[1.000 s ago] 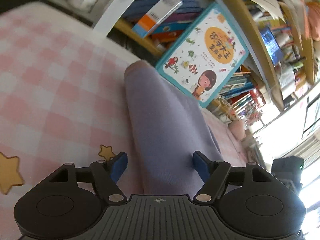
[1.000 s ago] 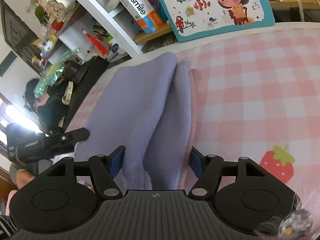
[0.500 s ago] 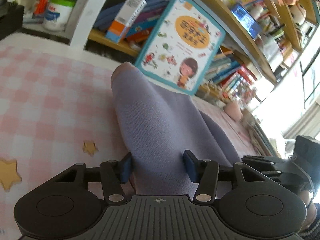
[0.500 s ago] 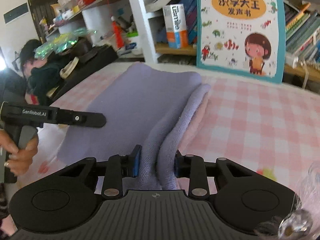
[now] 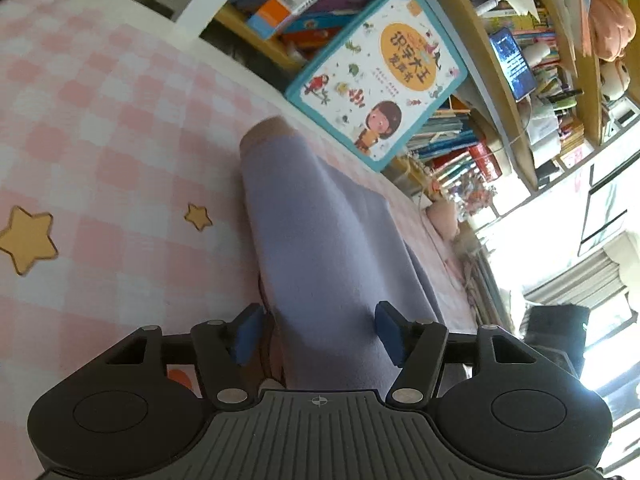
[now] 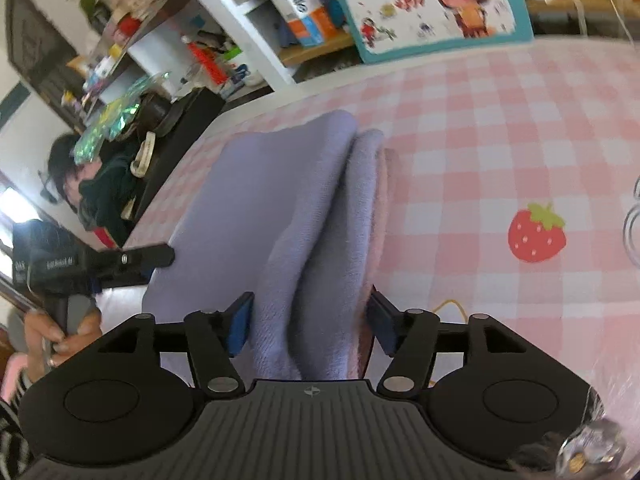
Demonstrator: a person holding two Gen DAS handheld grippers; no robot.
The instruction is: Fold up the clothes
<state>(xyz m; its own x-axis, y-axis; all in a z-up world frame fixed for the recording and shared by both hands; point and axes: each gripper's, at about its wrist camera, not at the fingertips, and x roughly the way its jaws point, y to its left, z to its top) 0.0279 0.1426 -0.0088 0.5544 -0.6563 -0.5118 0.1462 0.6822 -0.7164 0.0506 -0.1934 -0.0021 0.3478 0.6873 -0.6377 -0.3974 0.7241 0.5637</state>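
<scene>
I have both the left gripper (image 5: pixel 318 334) and right gripper (image 6: pixel 310 324) spread around the lavender garment (image 6: pixel 280 200), straddling its near edge on the checked bedspread (image 6: pixel 500 140), ready to pinch for the next fold.

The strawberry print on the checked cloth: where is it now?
Only the right wrist view shows the strawberry print: on the pink checked cloth, right of the folded purple garment and ahead-right of the right gripper.

Bare checkered sheet (image 6: pixel 500 128) right of lavender garment (image 6: pixel 256 200).
</scene>
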